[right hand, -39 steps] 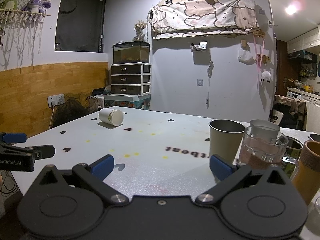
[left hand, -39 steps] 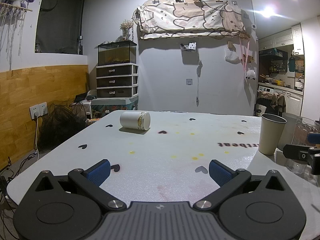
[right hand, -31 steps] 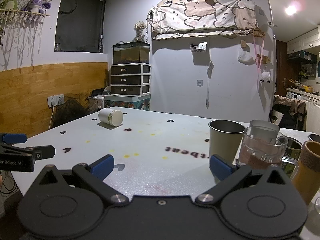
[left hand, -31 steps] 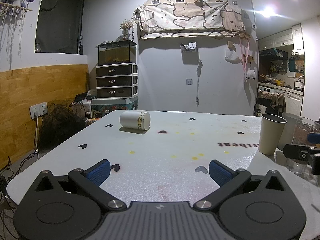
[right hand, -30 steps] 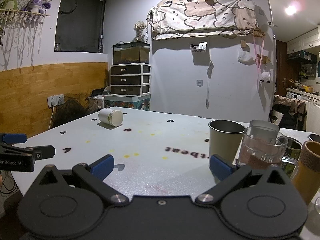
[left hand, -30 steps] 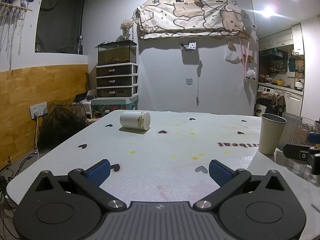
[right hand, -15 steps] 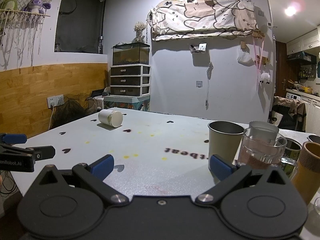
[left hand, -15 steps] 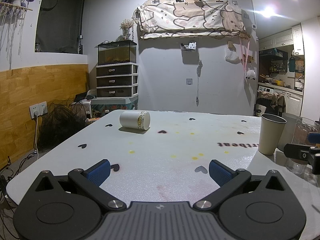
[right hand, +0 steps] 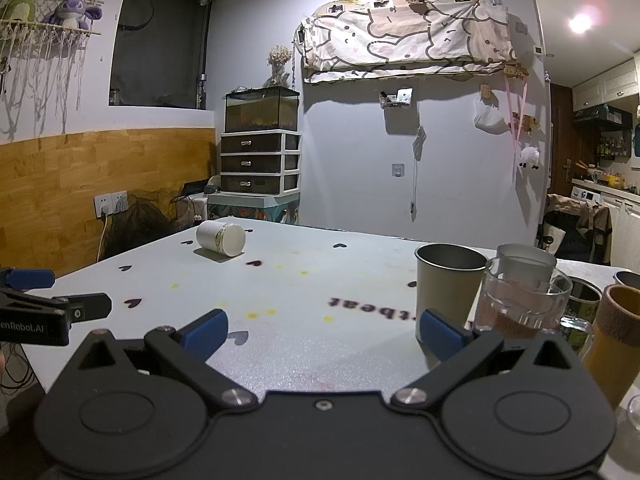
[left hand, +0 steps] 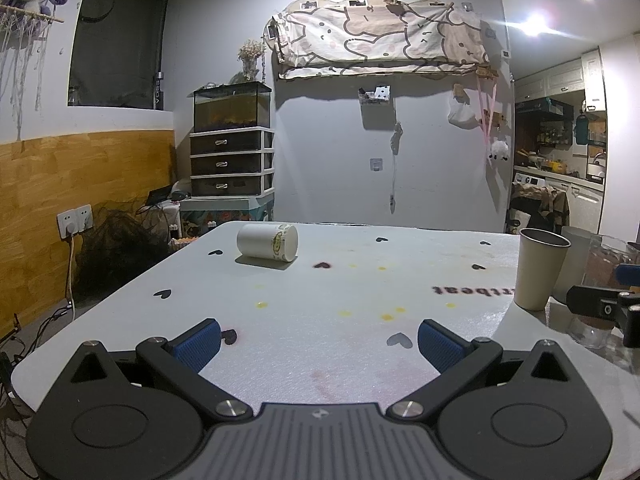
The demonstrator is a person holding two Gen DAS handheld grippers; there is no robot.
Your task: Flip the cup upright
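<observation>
A: How far along was the job at that point?

B: Not begun, as far as I could judge. The wide pale counter (left hand: 320,320), speckled with small dark hearts and yellow spots, carried everything, and the small white cylindrical cup with a yellow printed label (left hand: 267,242) lay on its side at the far left of it, near the far edge.

A: And the grippers?

B: Both were at the near edge, well apart from that cup. The left gripper (left hand: 318,342) had its blue-padded fingers spread wide with nothing between them. The right gripper (right hand: 322,330) was spread the same way and was also empty.

A: Anything else on the counter?

B: A cluster at the right: a tall tan paper cup with a dark rim (right hand: 448,290) standing upright, a clear glass mug (right hand: 520,304) just beside it, and a brown-banded tumbler (right hand: 616,344) at the near right. None of them were lying down.

A: So what was left?

B: All of it, I'd say: reaching across to the far left, closing on the white cup, and turning it to stand on its base.
</observation>
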